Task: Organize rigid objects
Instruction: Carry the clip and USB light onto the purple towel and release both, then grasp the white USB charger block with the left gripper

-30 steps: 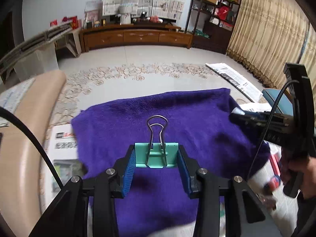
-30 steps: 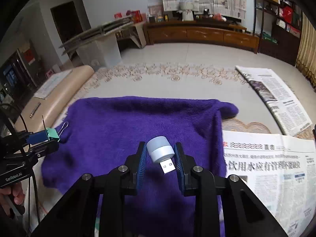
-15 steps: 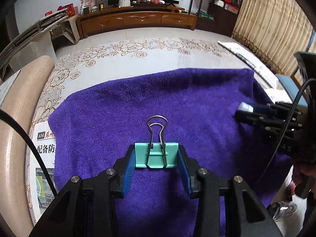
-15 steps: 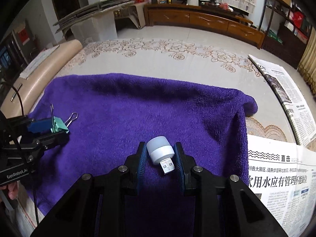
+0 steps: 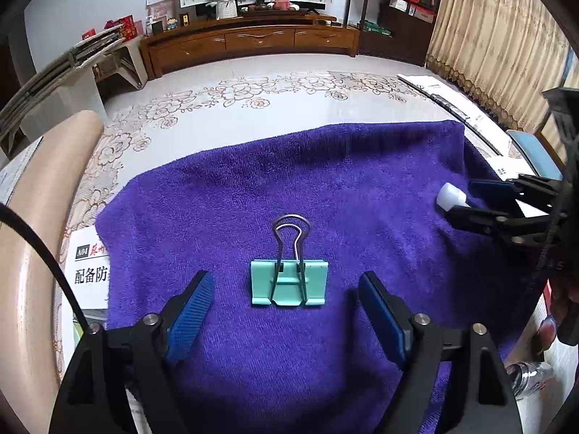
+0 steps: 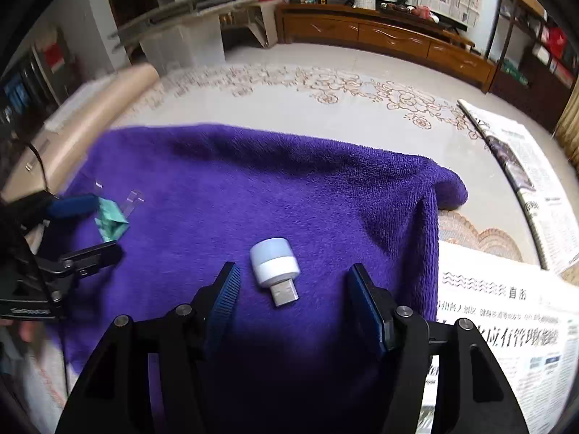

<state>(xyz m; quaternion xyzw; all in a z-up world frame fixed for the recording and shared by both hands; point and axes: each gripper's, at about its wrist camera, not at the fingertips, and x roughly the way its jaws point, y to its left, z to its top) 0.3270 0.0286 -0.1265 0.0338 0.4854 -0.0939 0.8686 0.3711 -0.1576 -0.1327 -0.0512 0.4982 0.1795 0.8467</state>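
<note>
A teal binder clip (image 5: 288, 282) with wire handles lies flat on the purple towel (image 5: 325, 181), between the open fingers of my left gripper (image 5: 286, 311). It also shows, blurred, in the right wrist view (image 6: 110, 217). A small white USB light (image 6: 274, 267) lies on the towel (image 6: 289, 188) between the open fingers of my right gripper (image 6: 293, 303), plug end toward the camera. In the left wrist view the light (image 5: 448, 197) shows at the tip of the right gripper (image 5: 485, 204). Neither gripper touches its object.
Newspapers (image 6: 506, 311) lie to the right of the towel and under its left edge (image 5: 87, 264). A beige padded roll (image 5: 32, 253) runs along the left. A flower-patterned floor (image 5: 289, 101) and a wooden cabinet (image 5: 253, 43) lie beyond.
Both grippers have opened and let go. The binder clip and the USB light now rest on the towel. Both grippers came down closer to the towel.
</note>
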